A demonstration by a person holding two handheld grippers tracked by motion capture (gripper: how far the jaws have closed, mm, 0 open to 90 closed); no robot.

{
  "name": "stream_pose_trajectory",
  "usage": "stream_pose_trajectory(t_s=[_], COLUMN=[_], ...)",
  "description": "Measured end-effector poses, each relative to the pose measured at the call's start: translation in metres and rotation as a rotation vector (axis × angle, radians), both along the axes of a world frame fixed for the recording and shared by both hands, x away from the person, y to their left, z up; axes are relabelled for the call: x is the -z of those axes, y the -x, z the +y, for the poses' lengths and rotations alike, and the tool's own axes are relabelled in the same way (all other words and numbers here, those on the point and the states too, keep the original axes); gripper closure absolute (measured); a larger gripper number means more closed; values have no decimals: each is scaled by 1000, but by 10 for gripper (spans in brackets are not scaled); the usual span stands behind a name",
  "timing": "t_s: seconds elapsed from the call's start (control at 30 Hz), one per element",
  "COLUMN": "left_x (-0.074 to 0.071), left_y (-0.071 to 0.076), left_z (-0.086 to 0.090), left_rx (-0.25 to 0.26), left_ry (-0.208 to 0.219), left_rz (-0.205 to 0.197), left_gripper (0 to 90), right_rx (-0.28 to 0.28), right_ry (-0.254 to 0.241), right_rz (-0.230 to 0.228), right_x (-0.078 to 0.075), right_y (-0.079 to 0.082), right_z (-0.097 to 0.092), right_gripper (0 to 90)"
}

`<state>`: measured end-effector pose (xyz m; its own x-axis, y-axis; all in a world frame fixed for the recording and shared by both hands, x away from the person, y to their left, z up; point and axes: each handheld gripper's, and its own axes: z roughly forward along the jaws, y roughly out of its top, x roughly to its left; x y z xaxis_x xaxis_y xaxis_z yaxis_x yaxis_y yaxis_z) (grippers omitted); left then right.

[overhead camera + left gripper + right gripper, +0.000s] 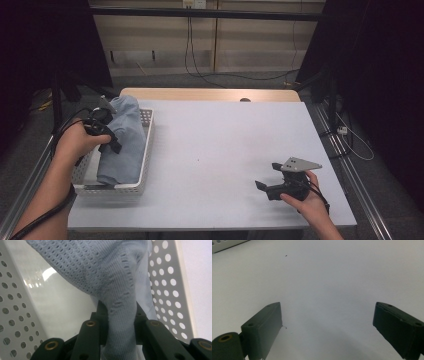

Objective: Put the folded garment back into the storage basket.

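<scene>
Left gripper (111,141) clenches the pale blue knit cloth (122,137) over the white perforated basket (145,150), lift straight to clear the rim; right gripper (267,185) rests released near right.

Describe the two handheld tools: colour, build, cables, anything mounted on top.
Both are black, with two blocky jaws. The left tool shows brass-coloured pivot bushings in its own view and trails a black cable past the bare forearm. The right tool carries a grey three-cornered plate with small holes. No sleeves visible.
</scene>
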<state>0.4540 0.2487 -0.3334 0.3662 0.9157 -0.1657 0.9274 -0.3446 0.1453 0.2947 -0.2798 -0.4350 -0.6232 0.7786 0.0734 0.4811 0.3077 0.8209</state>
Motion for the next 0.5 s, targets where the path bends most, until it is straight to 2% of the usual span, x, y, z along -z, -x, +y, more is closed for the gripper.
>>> stream_pose_trajectory(t_s=[0.13, 0.33, 0.37, 0.5], left_x=[2, 3, 4, 4], left_y=[1, 2, 3, 3], left_z=[0, 1, 1, 1], left_rx=[-14, 2, -13, -18], left_ry=[7, 0, 4, 7], left_rz=[-8, 0, -10, -13], left_gripper=[751, 749, 749, 748], right_rx=[0, 0, -1, 1], right_ry=[1, 1, 2, 1], right_rz=[-2, -3, -3, -6], right_x=[0, 0, 0, -1], right_y=[0, 1, 1, 0], right_z=[0, 0, 0, 1], right_gripper=[85, 85, 85, 85])
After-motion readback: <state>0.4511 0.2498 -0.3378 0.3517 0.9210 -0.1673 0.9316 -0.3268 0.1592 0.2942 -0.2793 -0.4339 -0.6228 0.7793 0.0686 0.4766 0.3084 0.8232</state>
